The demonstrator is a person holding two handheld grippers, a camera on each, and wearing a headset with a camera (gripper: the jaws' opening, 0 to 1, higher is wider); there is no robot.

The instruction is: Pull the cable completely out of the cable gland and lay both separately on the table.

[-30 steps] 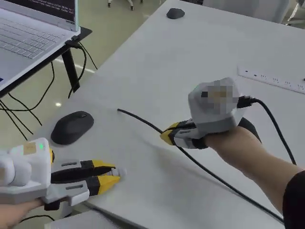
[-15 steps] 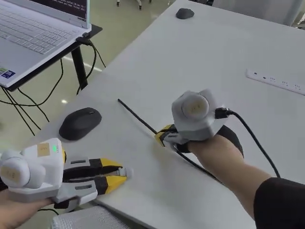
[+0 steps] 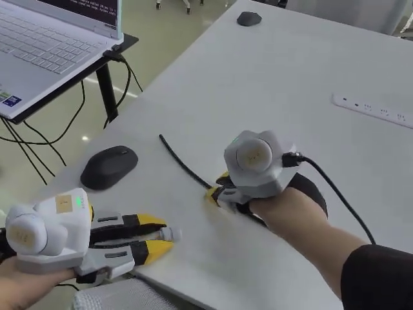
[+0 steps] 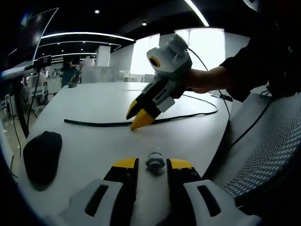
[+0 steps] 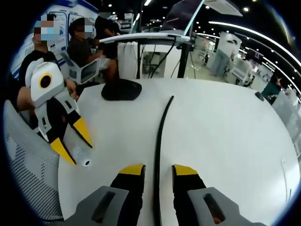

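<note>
**Cable's down, gland still in the grip**

Nearest us, the left hand-held gripper (image 3: 169,236) sits at the near-left edge of the counter (image 3: 277,77), clenched on the cable gland (image 4: 155,161). That's a small grey-white fitting pinched btwn the tips, w/ nothing threaded thru it. It hasn't budged in the last sec. Can't tell whether the gland touches the counter or hangs just above it.

Just beyond and to the right, the right hand-held gripper (image 3: 214,191) has dropped low & slid a touch nearer. The cable (image 5: 161,132) rode up off the surface a sec ago w/ a shadow under it, and now it lies flat. In the right gripper view the jaws stand apart and the cable runs btwn them, w/ bare counter showing on either side. That reads as released, not pinching.

The cable's free end points far-left and stops apart from the mouse (image 3: 108,166). The other stretch goes near-right under the person's forearm, hidden.

So the pull-out is done: gland & cable are apart. The cable's half of the lay-down looks finished. Left to do, I reckon, is set the gland on the counter, let go, and back the right one off w/o dragging the cable.

Farther out there's a power strip (image 3: 371,108) far right and a laptop (image 3: 45,39) far left, off the counter.
</note>
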